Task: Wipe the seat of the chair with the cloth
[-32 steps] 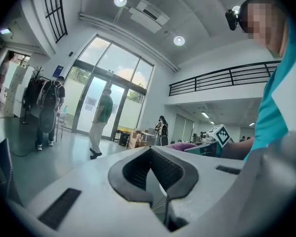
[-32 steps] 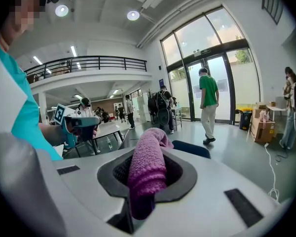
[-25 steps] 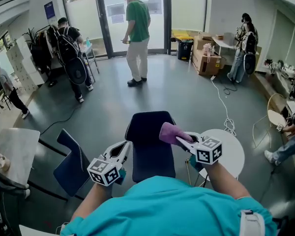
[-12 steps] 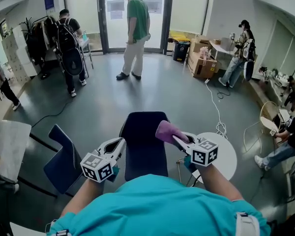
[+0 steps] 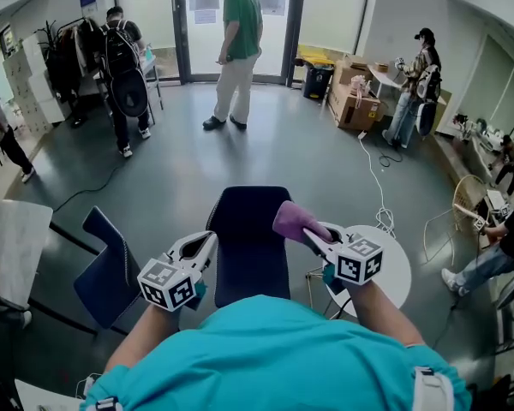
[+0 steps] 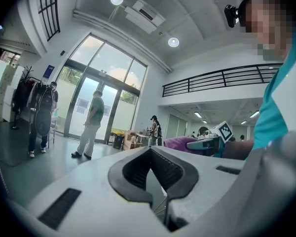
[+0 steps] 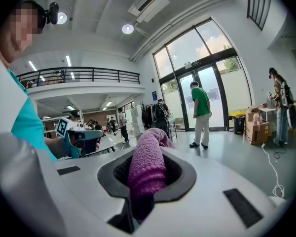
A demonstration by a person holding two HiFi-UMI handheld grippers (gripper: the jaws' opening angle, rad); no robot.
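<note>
The dark blue chair seat [image 5: 250,247] lies just ahead of me in the head view. A purple cloth [image 5: 296,219] hangs over its right edge, and my right gripper [image 5: 313,235] is shut on it. In the right gripper view the cloth [image 7: 147,169] fills the gap between the jaws and sticks out past the gripper [image 7: 155,154]. My left gripper [image 5: 209,241] hovers at the seat's left edge, shut and holding nothing. In the left gripper view this gripper [image 6: 150,153] is bare, with the cloth [image 6: 180,143] off to the right.
A round white table [image 5: 396,268] stands right of the chair. A second dark chair [image 5: 111,268] and a pale table [image 5: 13,242] are at the left. A white cable [image 5: 373,187] trails over the grey floor. Several people stand farther off, near glass doors and cardboard boxes [image 5: 357,107].
Both grippers stay almost where they were over the chair, the cloth still held. The person in green has stepped closer to the glass doors.
</note>
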